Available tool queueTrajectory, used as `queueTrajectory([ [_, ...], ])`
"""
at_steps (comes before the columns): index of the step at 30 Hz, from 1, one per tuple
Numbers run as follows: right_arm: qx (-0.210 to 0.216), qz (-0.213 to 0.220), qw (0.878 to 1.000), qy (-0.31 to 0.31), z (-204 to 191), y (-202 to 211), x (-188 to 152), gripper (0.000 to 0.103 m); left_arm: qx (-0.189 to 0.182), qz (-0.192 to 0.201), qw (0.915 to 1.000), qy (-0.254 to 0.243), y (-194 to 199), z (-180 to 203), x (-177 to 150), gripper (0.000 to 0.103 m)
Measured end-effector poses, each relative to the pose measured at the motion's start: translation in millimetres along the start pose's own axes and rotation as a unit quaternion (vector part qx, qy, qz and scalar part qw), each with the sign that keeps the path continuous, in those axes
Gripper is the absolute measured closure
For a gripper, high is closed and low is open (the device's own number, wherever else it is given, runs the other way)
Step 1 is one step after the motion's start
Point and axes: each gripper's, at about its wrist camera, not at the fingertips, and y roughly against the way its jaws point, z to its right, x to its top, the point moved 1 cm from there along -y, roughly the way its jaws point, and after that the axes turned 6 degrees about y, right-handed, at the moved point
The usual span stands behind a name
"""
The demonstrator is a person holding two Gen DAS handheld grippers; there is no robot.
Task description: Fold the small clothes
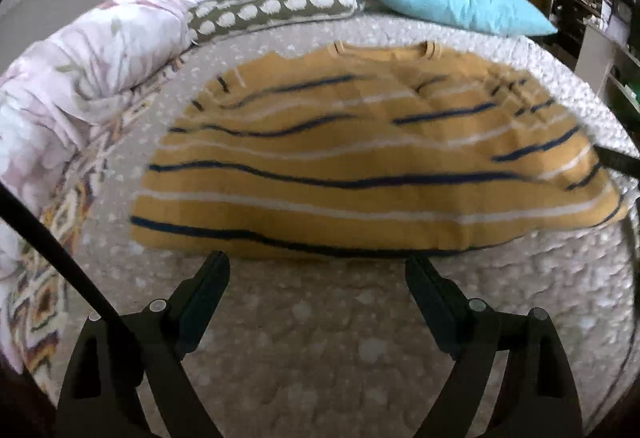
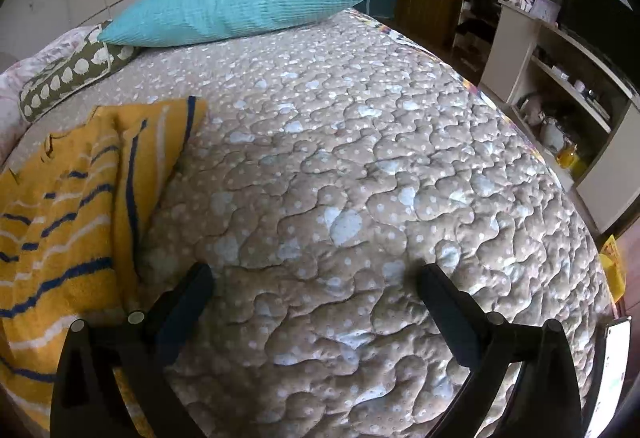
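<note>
A small yellow shirt [image 1: 360, 166] with dark blue and white stripes lies spread on the quilted bedspread [image 1: 320, 338]. Its near hem runs just beyond my left gripper [image 1: 318, 262], which is open with only quilt between its fingers. In the right wrist view the same shirt [image 2: 60, 222] lies at the left, one sleeve folded over toward the far side. My right gripper [image 2: 316, 274] stands wide open over bare bedspread [image 2: 360, 166], its left finger close beside the shirt's right edge and holding nothing.
A turquoise pillow [image 2: 236, 2] and a green spotted cushion [image 1: 276, 4] lie at the head of the bed. A bunched floral duvet [image 1: 80, 66] fills the left side. Shelves with clutter [image 2: 560, 86] stand past the bed's right edge.
</note>
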Motion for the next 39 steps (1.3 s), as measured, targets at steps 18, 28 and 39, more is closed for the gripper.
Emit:
queueTrajectory([
  [18,0.001,0.0,1.0,0.0,-0.1,-0.4,0.5,0.0,-0.033,-0.02,0.9975,0.058,-31.5,-15.2,-4.2,0.0],
  [28,0.001,0.0,1.0,0.0,-0.2,-0.5,0.5,0.0,-0.033,-0.021,0.9975,0.058,-30.9,-15.2,-3.8,0.0],
  [39,0.002,0.0,1.0,0.0,0.0,-0.4,0.4,0.0,-0.061,0.029,0.9886,0.135,71.9,-52.8,8.9,0.001],
])
